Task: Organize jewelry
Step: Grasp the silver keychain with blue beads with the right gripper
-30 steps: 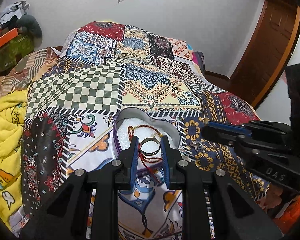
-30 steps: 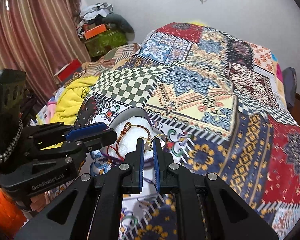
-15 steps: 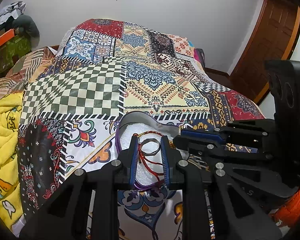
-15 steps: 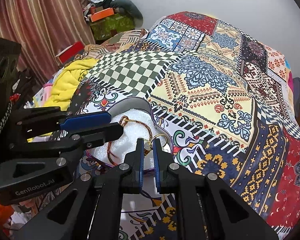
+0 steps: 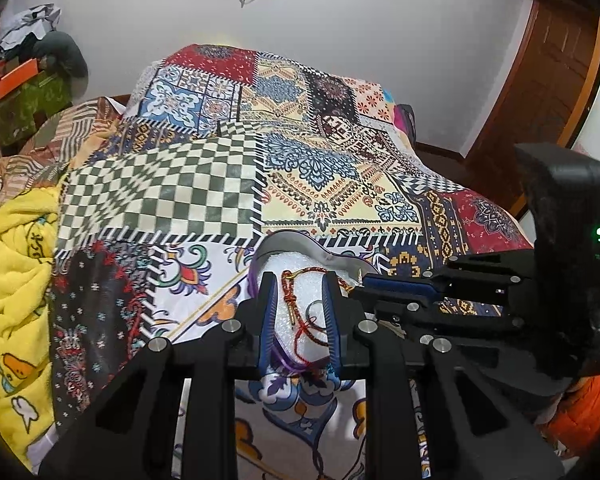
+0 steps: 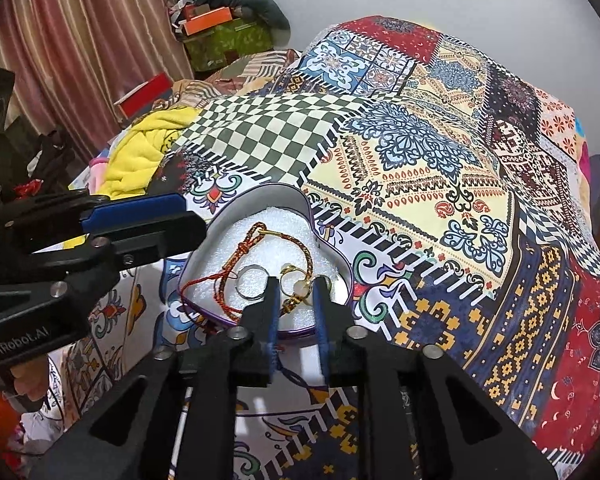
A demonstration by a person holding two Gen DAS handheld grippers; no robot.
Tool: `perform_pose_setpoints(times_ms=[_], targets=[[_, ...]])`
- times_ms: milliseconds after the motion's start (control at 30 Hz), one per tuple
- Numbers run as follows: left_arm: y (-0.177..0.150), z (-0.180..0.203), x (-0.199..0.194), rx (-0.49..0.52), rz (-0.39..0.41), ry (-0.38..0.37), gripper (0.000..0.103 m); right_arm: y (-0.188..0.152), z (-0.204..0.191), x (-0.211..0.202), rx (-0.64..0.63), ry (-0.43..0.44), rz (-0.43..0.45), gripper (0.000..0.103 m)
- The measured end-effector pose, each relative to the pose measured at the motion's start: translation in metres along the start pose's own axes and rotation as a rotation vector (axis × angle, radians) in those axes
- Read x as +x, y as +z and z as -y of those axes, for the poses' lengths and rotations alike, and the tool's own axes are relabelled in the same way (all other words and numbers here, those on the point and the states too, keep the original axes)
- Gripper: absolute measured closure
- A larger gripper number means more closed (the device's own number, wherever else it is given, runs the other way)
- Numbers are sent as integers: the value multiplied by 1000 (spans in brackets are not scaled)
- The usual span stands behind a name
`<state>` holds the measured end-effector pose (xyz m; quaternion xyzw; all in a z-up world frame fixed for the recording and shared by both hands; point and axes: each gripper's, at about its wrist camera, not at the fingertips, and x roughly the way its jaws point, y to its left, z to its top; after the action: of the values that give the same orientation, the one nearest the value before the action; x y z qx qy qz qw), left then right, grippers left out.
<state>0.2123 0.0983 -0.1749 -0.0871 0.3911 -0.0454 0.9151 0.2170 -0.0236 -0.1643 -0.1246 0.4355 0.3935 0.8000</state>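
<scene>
I count one heart-shaped tin (image 6: 332, 236), one red-and-gold cord bracelet (image 6: 256, 248), one silver ring (image 6: 251, 282) and one gold ring (image 6: 289, 271) from here; any further gold pieces I can't separate.

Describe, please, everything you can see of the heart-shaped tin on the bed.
The heart-shaped tin is an open, lidless, shallow box with a grey, metallic-looking inner wall and a purple outer rim, lined with white foam. It sits flat on the patchwork bedspread. Inside lie a red-and-gold cord bracelet, a silver ring and a gold ring. The right tongs hover open over its near edge, the left tongs likewise.
</scene>
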Motion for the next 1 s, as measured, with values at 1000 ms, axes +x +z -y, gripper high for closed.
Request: perform_pose_setpoints(times_ms=[1000], targets=[[-53, 17, 22, -27, -174, 25, 72, -57, 59, -63, 143, -163, 12, 65]])
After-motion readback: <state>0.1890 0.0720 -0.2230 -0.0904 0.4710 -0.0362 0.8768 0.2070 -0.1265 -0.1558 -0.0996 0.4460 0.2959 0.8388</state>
